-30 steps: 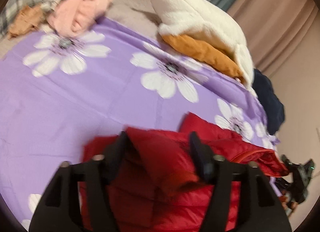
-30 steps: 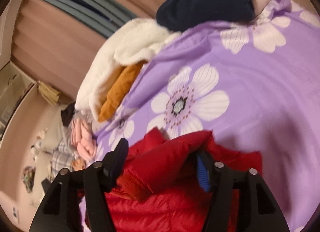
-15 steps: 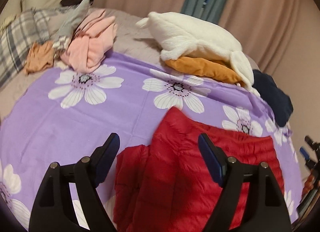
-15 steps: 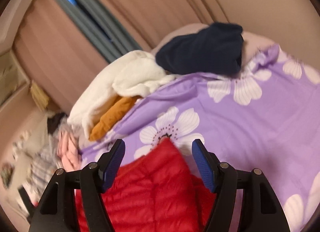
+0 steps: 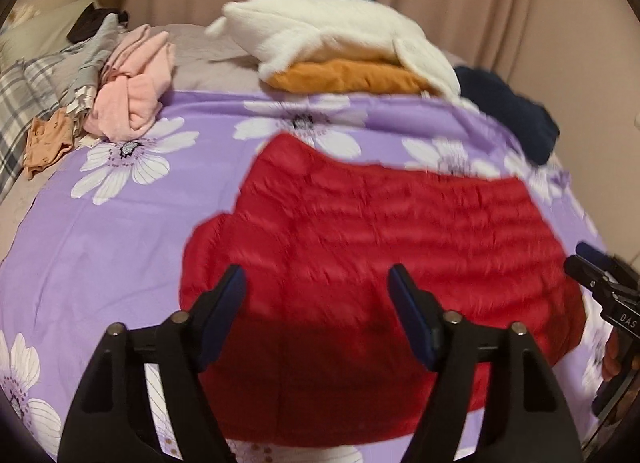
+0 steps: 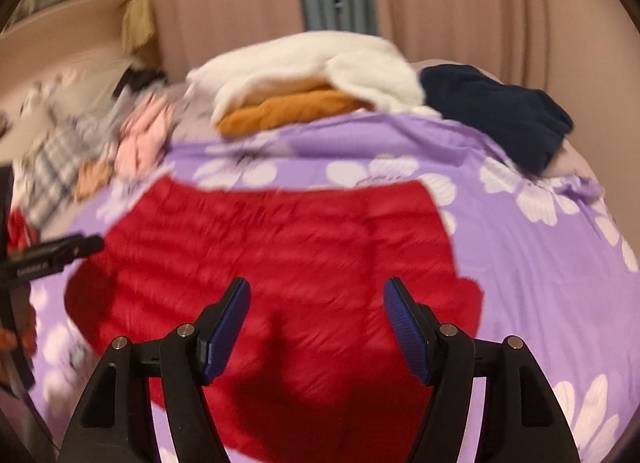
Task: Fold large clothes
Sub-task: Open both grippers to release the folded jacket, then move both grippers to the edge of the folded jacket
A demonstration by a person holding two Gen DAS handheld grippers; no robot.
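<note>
Red quilted jacket spread flat on the purple flowered bedsheet.
Left hand-held gripper above its near edge, jaws closing, nothing between; right hand-held gripper likewise apart, gripping nothing.

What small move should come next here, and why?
Probably bring one gripper down to an outer edge of the red puffer jacket to start a fold. It lies spread on the purple floral sheet, and the left gripper, jaws closing, and the right gripper both hold nothing.
</note>
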